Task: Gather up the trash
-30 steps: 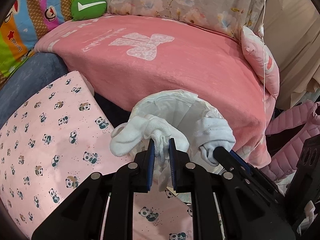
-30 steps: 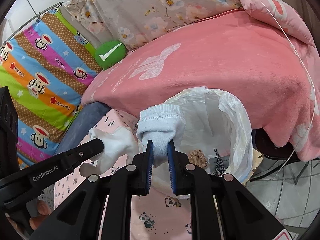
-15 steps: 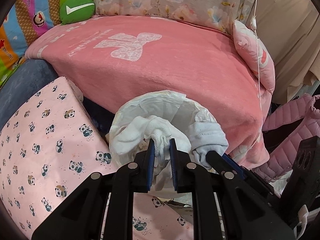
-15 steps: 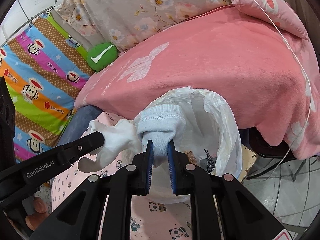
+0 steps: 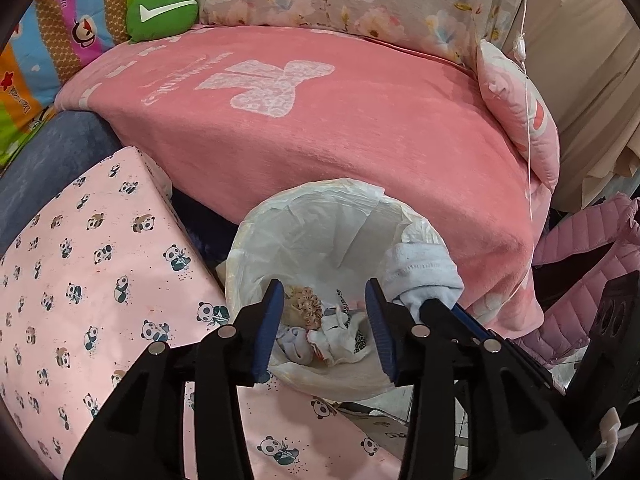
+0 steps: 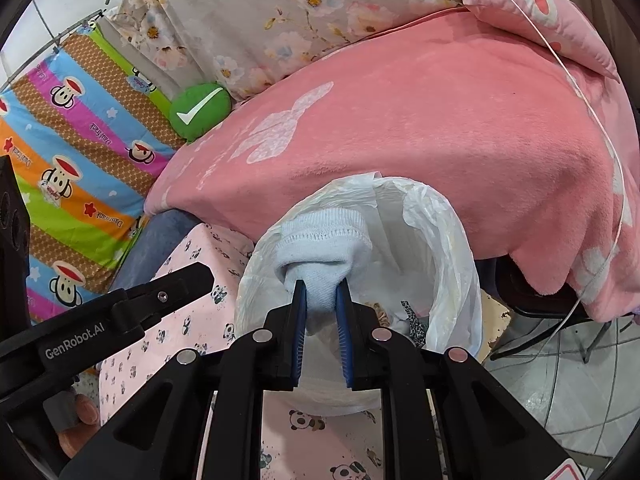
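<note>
1. Hanging over the bin, the right gripper [image 6: 321,304] is squeezing a pale blue sock [image 6: 324,252] by its bunched end, just above the white trash bag [image 6: 452,272].
2. The sock is looking soft, light and floppy, so pinching a thick fold, as the pads are doing now, is likely the safest way to hold it.
3. The left gripper [image 5: 325,316] is standing spread with nothing between its pads; its jaws have just been opening, and a white cloth [image 5: 340,332] is lying in the bag under it.
4. The left wrist view is showing the rubbish at the bag's bottom, like a brown crumpled ball [image 5: 306,304].
5. The right wrist view is hiding most of that, but it is showing the grip on the sock clearly.
</note>
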{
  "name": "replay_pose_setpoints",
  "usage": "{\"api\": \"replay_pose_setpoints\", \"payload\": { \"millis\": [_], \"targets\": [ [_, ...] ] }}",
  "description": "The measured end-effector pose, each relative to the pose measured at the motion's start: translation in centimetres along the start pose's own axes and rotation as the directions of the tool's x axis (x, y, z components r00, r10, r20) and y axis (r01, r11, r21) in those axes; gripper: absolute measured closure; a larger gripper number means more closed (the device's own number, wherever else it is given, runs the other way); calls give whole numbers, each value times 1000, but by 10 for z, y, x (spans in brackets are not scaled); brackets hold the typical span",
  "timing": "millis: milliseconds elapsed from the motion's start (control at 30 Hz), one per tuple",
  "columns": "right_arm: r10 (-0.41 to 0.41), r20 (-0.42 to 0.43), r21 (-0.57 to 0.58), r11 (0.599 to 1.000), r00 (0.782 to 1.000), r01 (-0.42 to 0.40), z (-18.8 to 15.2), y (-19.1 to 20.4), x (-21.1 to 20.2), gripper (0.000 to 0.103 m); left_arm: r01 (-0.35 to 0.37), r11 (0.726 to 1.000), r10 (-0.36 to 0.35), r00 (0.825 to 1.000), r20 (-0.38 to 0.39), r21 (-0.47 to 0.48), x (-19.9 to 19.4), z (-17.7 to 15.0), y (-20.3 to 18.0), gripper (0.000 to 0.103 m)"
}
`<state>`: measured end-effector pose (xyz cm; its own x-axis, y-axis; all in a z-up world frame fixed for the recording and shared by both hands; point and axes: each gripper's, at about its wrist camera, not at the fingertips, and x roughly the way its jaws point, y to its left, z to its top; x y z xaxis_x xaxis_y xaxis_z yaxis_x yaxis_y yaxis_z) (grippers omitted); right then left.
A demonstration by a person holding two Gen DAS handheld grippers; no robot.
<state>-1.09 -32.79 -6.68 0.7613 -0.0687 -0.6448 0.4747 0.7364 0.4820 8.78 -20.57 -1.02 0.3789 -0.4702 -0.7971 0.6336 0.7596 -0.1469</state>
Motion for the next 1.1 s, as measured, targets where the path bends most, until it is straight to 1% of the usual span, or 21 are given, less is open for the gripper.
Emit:
{"api": "replay_pose_setpoints", "payload": {
  "millis": [233,333,400,600,633,700,867,933,967,1000,1100],
  "targets": [
    [-1,-8,-33,999,1000,0,3,11,7,87,-25,999,26,1000,7,-21,0,-1,12,59],
    [-1,-11,-46,999,1000,0,3,16,10,87,-37,999,37,999,8,-35,0,-3,19,56],
    [-4,-10,-52,999,1000,3,3,19,9,83,-41,998,41,999,8,-42,0,-4,23,56],
    [-35,-35,-103,994,999,31,3,32,9,81,-57,996,58,998,9,-63,-2,-10,36,55],
    [-38,-36,-106,994,999,34,4,34,8,79,-61,996,62,998,9,-68,-3,-11,38,54],
    [-56,-38,-129,990,998,51,3,39,6,68,-75,995,76,997,13,-73,-5,-13,42,52],
    [-106,-42,-202,975,993,96,-1,49,-2,60,-98,993,100,995,20,-71,-9,-20,47,51],
    [-113,-41,-219,970,993,101,-4,49,-4,58,-102,992,103,994,21,-73,-11,-22,50,50],
    [-115,-41,-232,967,992,103,-6,50,-6,56,-104,992,106,994,21,-77,-12,-24,51,48],
    [-116,-41,-239,965,992,103,-8,49,-6,54,-109,991,111,993,24,-78,-14,-25,52,46],
    [-133,-32,-281,952,991,119,-14,51,-14,50,-135,988,138,990,35,-75,-19,-30,55,45]
  ]
}}
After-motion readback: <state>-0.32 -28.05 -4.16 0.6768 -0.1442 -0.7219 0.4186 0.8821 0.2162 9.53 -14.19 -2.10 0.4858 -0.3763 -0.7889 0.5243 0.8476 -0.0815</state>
